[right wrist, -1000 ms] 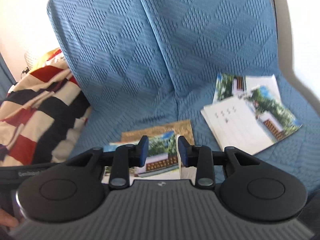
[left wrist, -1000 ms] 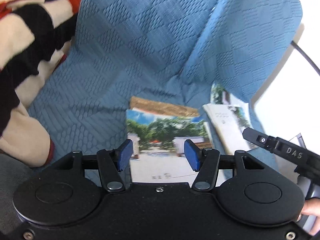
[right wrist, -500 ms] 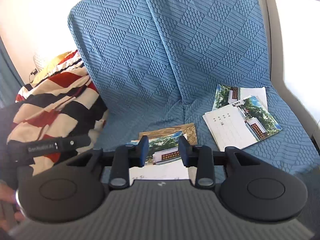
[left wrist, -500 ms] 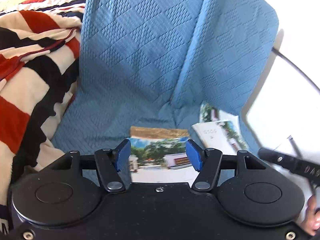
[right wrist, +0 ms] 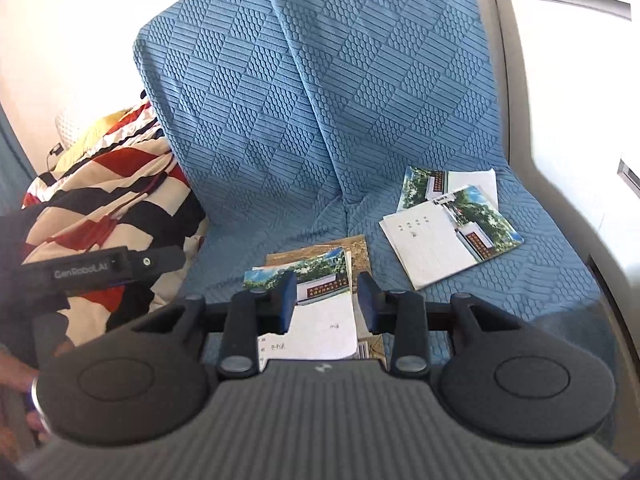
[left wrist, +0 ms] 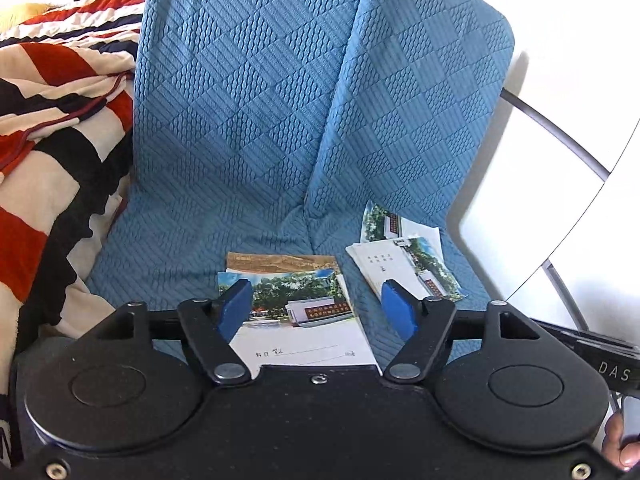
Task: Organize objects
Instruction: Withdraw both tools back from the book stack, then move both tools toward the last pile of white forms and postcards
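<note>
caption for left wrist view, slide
Left gripper, jaws opening and empty, above two booklet piles on a blue-covered seat.

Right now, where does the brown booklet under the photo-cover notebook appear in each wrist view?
Left wrist view: the brown booklet shows as a strip at lower centre, behind the notebook.
Right wrist view: it is at centre, peeking out behind and right of the notebook.
Shared landmark: the seam in the blue sofa cover.
</note>
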`<state>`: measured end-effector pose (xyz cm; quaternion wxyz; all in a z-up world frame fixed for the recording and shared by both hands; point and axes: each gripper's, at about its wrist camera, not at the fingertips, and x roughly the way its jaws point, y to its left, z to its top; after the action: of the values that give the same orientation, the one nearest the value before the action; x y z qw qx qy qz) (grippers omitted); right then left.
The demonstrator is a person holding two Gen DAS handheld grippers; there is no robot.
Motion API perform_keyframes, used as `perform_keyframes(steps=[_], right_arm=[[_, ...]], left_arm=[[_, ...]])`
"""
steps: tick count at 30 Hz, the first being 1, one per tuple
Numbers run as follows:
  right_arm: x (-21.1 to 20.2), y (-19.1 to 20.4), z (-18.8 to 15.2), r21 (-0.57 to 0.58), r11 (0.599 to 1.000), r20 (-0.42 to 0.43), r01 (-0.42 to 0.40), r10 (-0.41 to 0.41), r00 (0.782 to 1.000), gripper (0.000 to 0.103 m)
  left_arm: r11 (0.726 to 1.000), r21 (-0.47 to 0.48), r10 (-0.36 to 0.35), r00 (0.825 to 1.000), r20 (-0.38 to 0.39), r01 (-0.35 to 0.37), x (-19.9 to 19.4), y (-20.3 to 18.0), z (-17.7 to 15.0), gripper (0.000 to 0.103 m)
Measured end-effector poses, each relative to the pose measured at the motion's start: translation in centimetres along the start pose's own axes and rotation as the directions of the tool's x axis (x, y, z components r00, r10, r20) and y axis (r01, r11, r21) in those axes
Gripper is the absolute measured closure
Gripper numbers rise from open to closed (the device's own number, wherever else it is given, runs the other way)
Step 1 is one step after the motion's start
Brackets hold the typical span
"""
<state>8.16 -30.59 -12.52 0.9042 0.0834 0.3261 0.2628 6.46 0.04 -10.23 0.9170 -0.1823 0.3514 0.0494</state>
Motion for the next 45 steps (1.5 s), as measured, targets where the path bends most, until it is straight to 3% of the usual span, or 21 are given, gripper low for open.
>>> perform_keyframes(steps=[9,12,14,16,20,25,37,45], right_arm=[[-1.7,-0.5,-0.6,-0.024,0.999,0.011,0.036,-0.036,0.999,0.065],[-1.9,-0.9,-0.6,-0.027,0.998,0.015,0.062,-0.061,0.998,0.065],[-1.9,-1.4,-0.6,-0.011,0.997,0.017,0.074,-0.074,0.997,0.055],[-2.0,-2.0,-0.6,0.008,0.995,0.027,0.097,-0.097,0.995,0.015],[-2.3,-3.2,-0.5,0.025,0.994,0.021,0.109,-0.110,0.994,0.016],[-2.9,-4.2,-0.6,0.032,0.991,0.029,0.132,-0.133,0.991,0.016],[-3.4,-6.1,-0.7,0.041,0.989,0.038,0.145,-0.146,0.989,0.016],[-2.1,-7.8,-1.1,0.006,0.979,0.039,0.202,-0.202,0.979,0.016]], left_arm=[[0.999,0.028,-0.040,0.999,0.027,0.040,-1.9,-1.7,0.0,0.015],[0.998,0.026,-0.057,0.998,0.041,0.056,-2.1,-2.2,0.1,0.005],[0.998,0.024,-0.063,0.997,0.043,0.062,-2.1,-2.6,0.2,0.002],[0.997,0.032,-0.076,0.996,0.043,0.075,-2.0,-3.1,0.2,0.001],[0.993,0.076,-0.093,0.995,0.043,0.090,-1.7,-4.6,0.1,0.001],[0.990,0.061,-0.133,0.990,0.037,0.130,-1.2,-6.0,-0.1,0.001],[0.987,0.048,-0.153,0.988,0.021,0.152,0.7,-8.1,-0.3,0.001],[0.988,0.060,-0.139,0.990,0.000,0.139,3.2,-9.6,-0.4,0.001]])
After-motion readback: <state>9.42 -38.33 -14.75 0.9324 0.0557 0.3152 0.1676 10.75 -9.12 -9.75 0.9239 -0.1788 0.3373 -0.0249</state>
